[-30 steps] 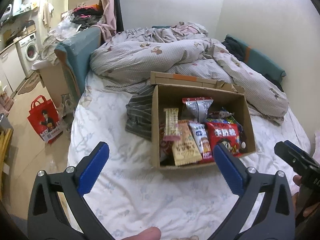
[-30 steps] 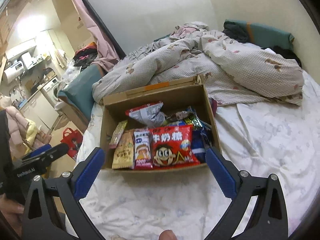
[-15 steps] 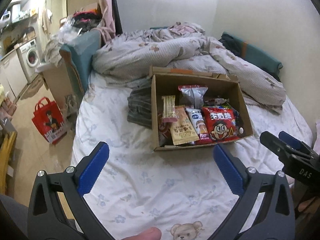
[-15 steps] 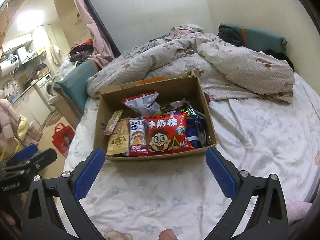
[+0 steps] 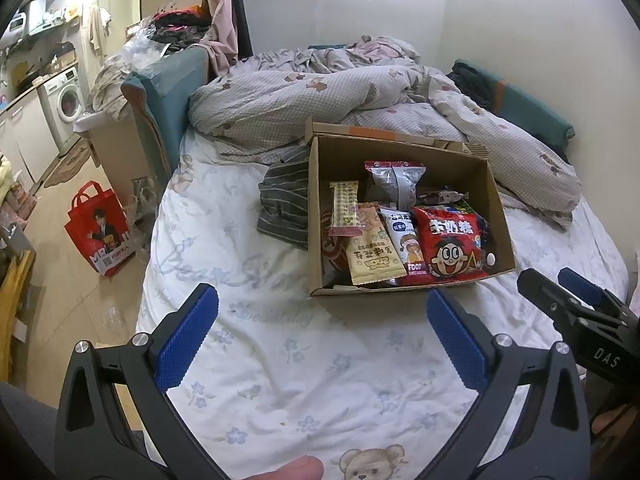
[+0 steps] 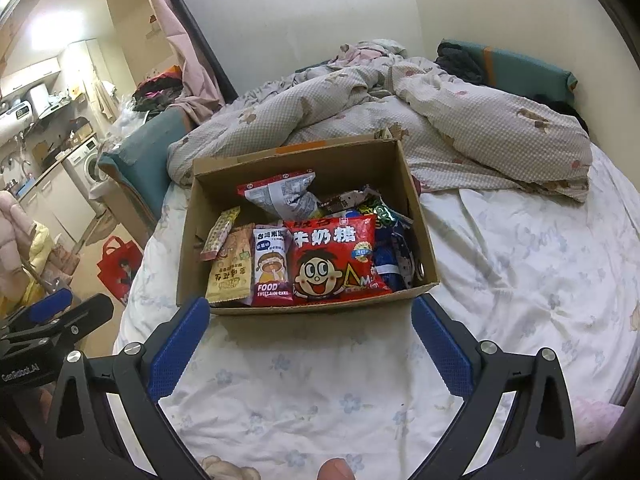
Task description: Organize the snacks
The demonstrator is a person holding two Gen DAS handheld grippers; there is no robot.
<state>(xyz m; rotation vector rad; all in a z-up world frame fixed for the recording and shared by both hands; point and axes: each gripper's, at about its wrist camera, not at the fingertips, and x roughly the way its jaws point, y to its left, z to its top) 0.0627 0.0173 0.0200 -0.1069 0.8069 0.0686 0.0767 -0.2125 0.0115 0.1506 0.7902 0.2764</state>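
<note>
On the floral bedsheet [image 6: 500,264], toward its left edge: open cardboard box [image 6: 308,312] holding snack packets, red cartoon-face candy bag [image 6: 332,260] against near wall, yellow packet [image 6: 230,272] at near-left corner. Left gripper [image 5: 322,338] and right gripper [image 6: 310,346] both spread wide, empty, hovering short of box.

A small lived-in home, a one-room flat: an unmade bed [image 5: 320,360] with a flowered sheet and rumpled quilt [image 5: 320,100] fills the near part, and beyond it a kitchen corner holds a washing machine [image 5: 64,100], cupboards and heaped clothes [image 5: 176,28].
</note>
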